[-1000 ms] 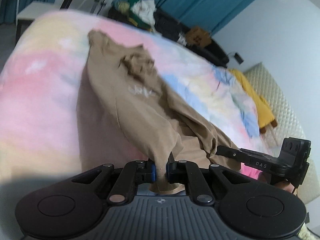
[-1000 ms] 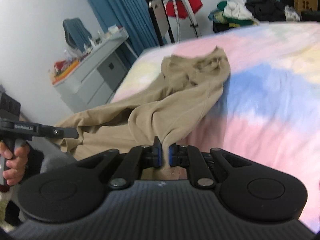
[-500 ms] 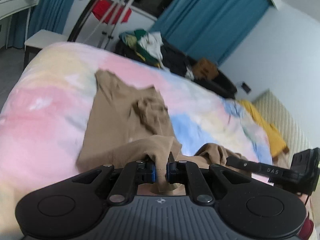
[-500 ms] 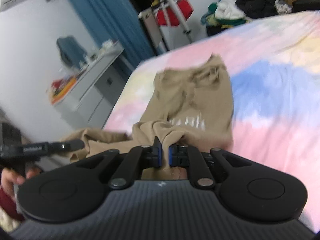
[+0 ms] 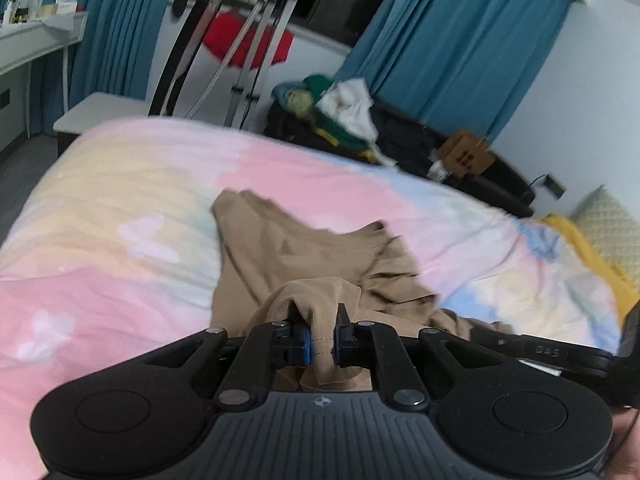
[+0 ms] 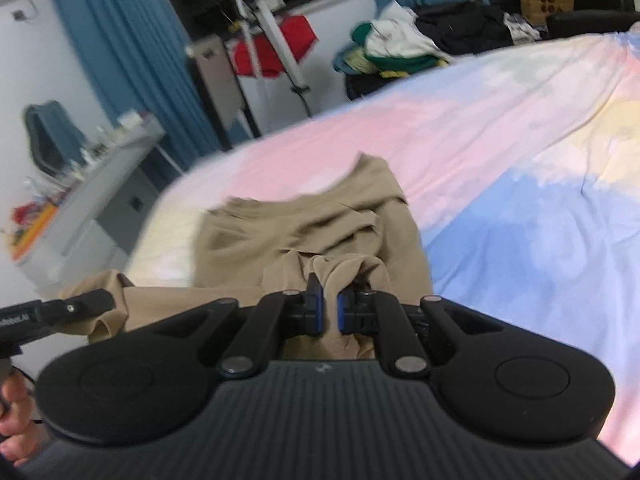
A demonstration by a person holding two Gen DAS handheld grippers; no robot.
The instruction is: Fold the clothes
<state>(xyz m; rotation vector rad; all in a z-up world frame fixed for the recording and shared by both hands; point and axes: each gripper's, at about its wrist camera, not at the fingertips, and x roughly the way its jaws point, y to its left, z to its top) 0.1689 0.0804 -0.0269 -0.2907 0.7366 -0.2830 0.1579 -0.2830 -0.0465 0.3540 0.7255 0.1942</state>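
Gripping tan garment point(image 5: 304, 256) on bed point(image 5: 120, 208)

My left gripper point(image 5: 322, 334): matte black, ribbed housing along the near edge, two round caps at the corners, a small cross-in-circle mark at centre. Black linkage bars with silver pivot screws run to fingers point(image 5: 301, 338) faced in blue pads. My right gripper point(image 6: 328, 312): same build, same ribbing, same blue pads. Seen from the left camera, its slim black side bar carries pale lettering, blurred. A thin black cable trails at the near left by my hand point(image 6: 14, 420).
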